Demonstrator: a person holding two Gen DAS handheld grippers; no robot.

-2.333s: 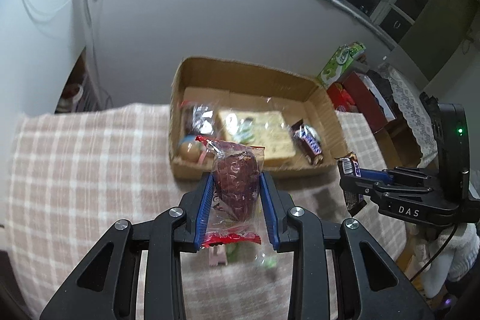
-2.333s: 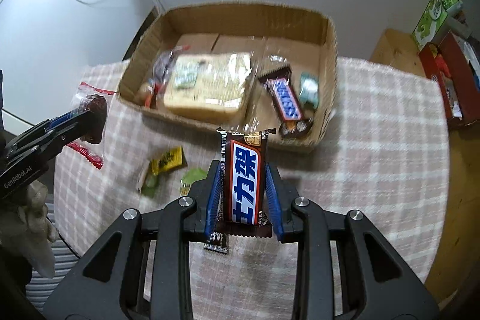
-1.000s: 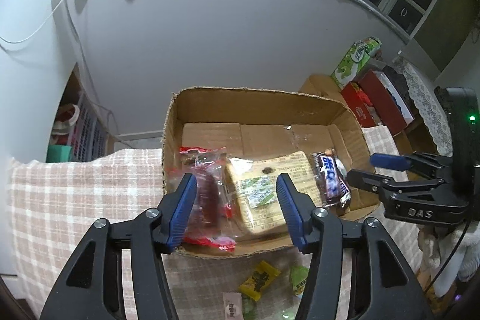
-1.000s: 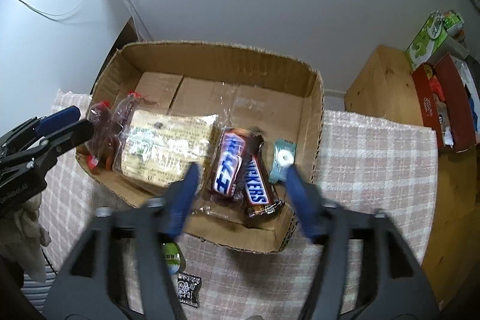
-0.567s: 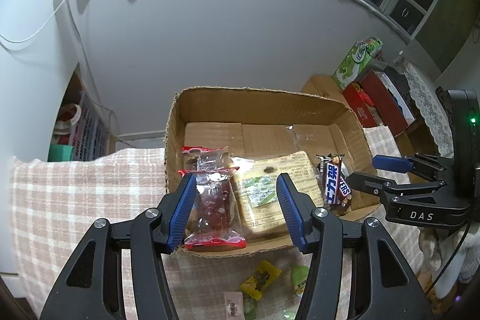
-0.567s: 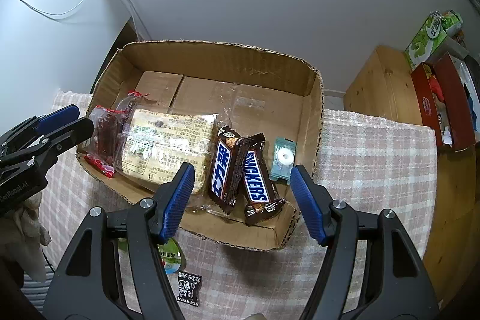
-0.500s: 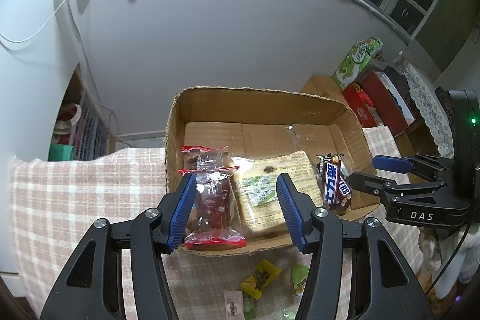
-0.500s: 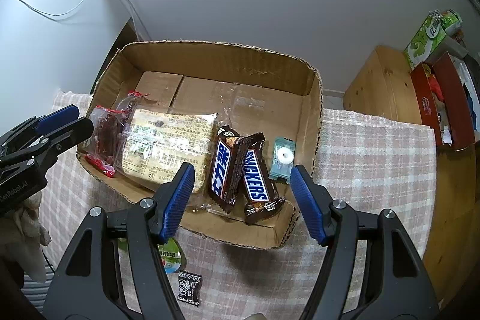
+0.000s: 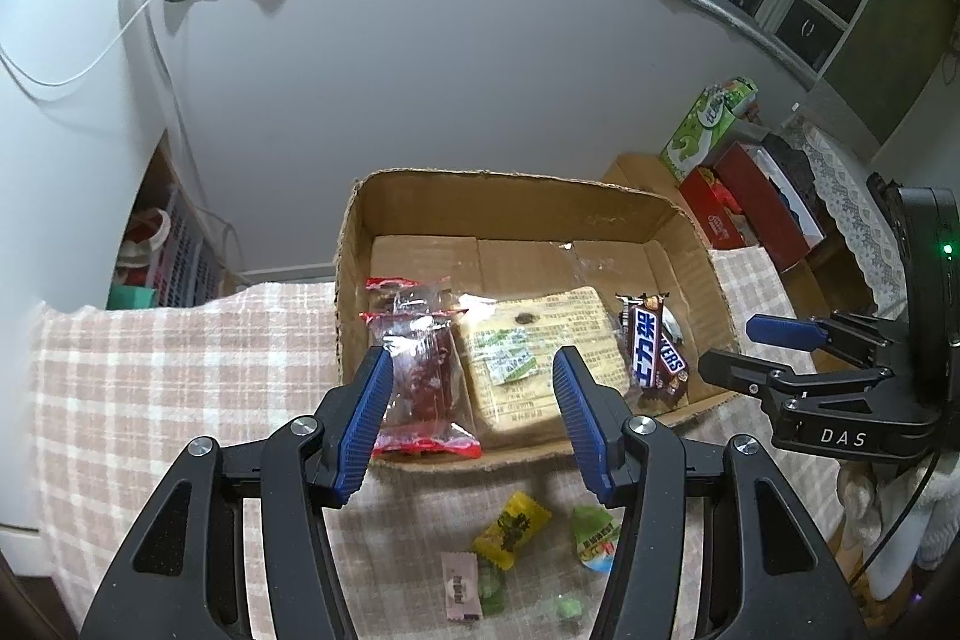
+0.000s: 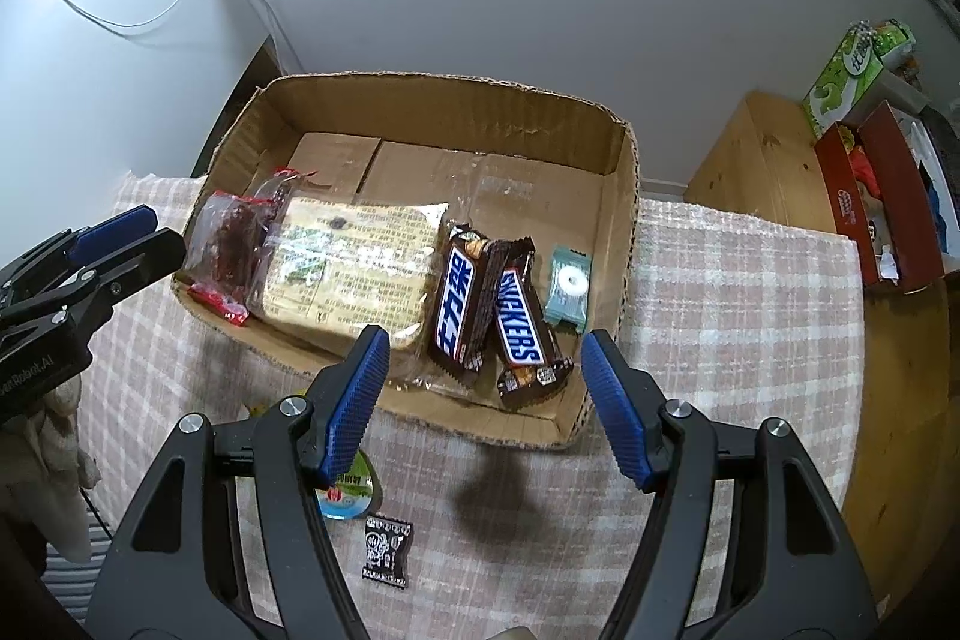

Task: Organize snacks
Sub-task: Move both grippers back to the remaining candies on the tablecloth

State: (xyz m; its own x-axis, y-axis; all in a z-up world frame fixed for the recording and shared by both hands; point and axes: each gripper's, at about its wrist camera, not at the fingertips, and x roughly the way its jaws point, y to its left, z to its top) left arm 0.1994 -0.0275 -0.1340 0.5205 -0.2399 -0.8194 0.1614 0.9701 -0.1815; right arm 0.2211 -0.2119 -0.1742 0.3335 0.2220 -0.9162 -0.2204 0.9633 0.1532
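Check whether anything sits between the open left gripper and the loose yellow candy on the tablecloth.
Nothing visible does. The left gripper hangs open and empty above the cardboard box's near wall, and the yellow candy lies uncovered on the tablecloth just below it, a green candy beside it, apart.

Both grippers held snacks over the checked cloth a moment back; now the left gripper (image 9: 474, 424) stands open and empty, its red-edged packet of dark fruit (image 9: 420, 388) lying in the cardboard box (image 9: 510, 202) at centre left. The right gripper (image 10: 486, 400) is also open and empty, its Chinese-lettered Snickers bar (image 10: 462, 304) resting in the box beside the other Snickers (image 10: 522, 334)
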